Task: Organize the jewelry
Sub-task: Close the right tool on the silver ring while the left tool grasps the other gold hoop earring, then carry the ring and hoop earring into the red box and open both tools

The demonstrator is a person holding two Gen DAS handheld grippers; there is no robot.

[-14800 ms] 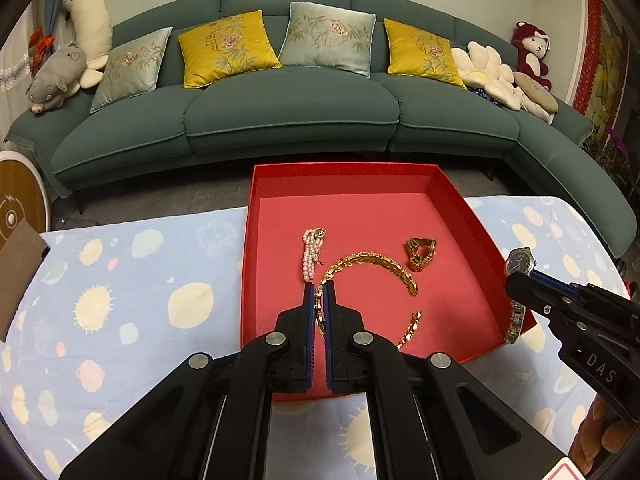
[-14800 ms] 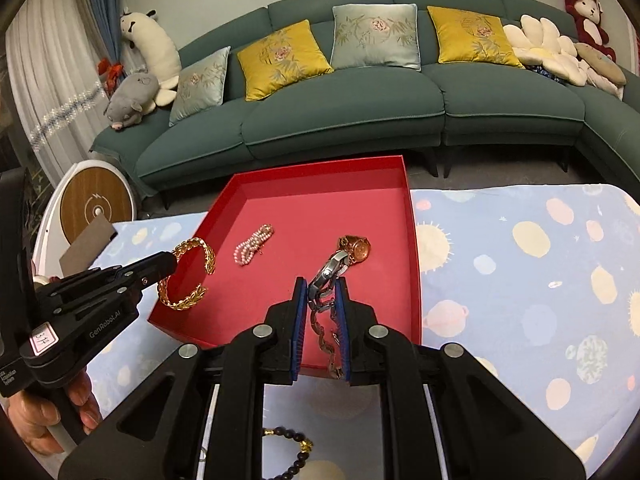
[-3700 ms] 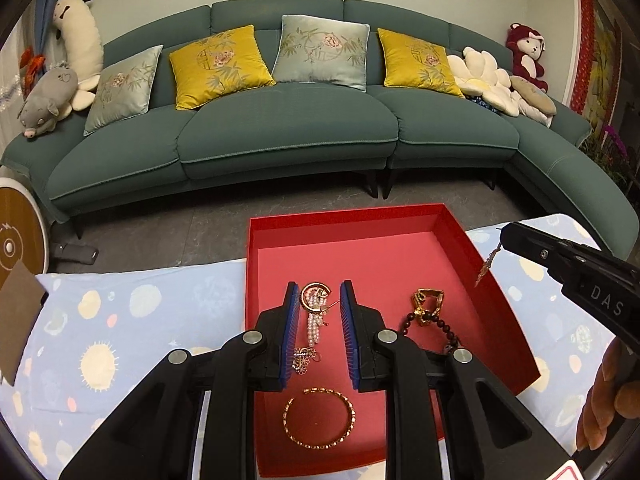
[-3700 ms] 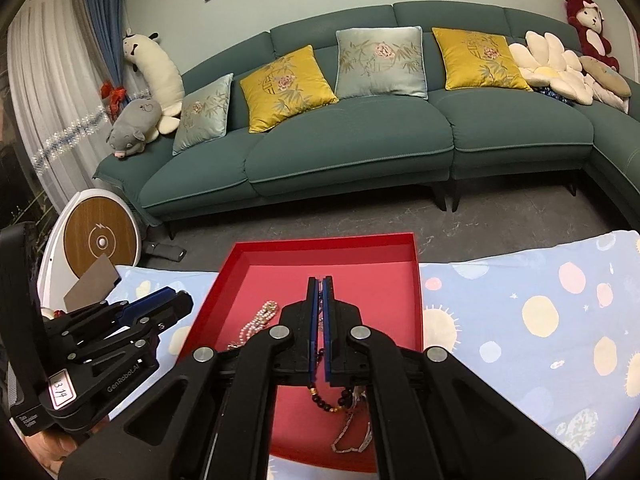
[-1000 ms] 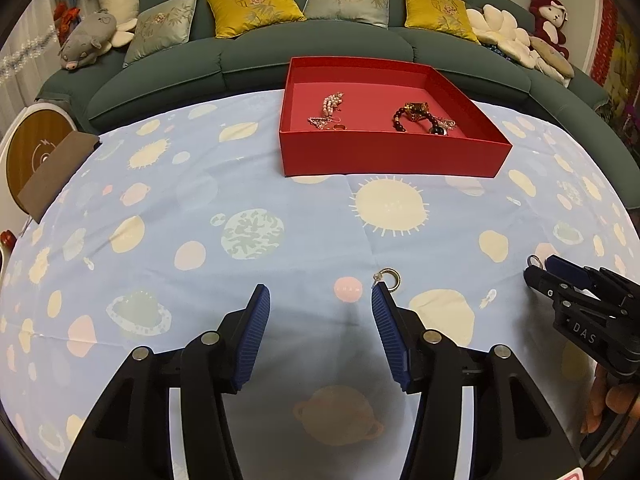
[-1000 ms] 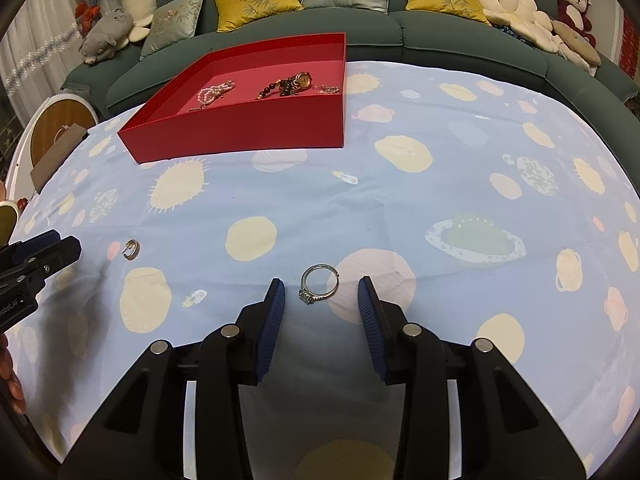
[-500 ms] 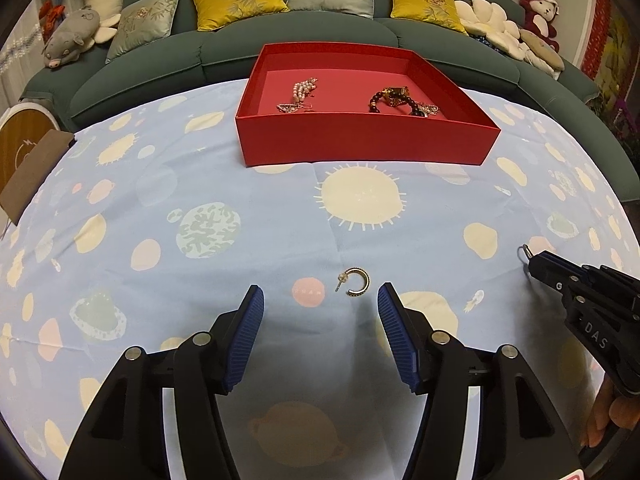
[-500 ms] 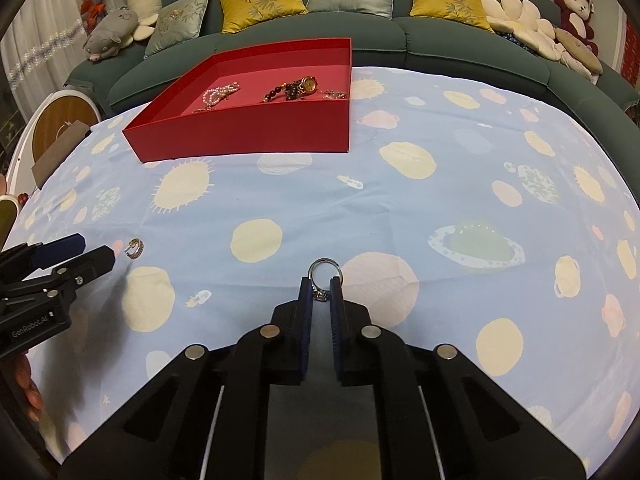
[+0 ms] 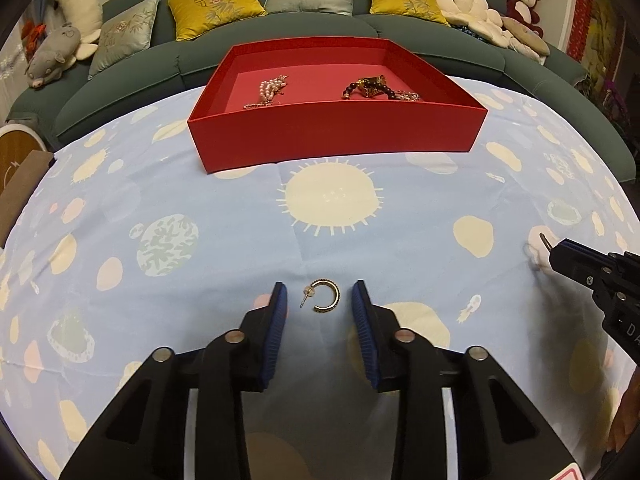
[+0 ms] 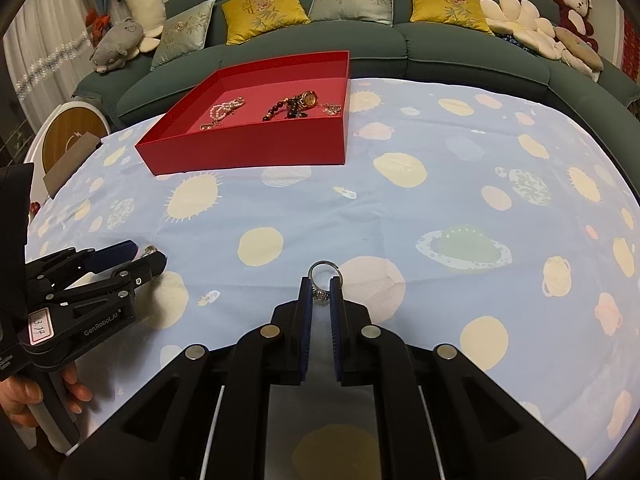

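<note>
A gold hoop earring (image 9: 322, 295) lies on the blue patterned tablecloth, between the open fingers of my left gripper (image 9: 319, 297). My right gripper (image 10: 321, 285) is shut on a silver ring (image 10: 322, 276), held just above the cloth; it also shows at the right edge of the left wrist view (image 9: 552, 249). The left gripper shows at the left of the right wrist view (image 10: 150, 257). A red tray (image 9: 336, 132) stands farther back; it holds a pearl bracelet (image 9: 270, 89), a dark bead bracelet (image 9: 370, 85) and other pieces. The tray also shows in the right wrist view (image 10: 248, 148).
A teal sofa (image 9: 320, 28) with yellow and grey cushions runs behind the table. Plush toys (image 10: 120, 40) sit at its ends. A round wooden-faced object (image 10: 72, 136) stands at the left beside the table edge.
My left gripper has moved forward so the earring now lies between its open fingers. My right gripper stays shut on the ring and has lifted it slightly.
</note>
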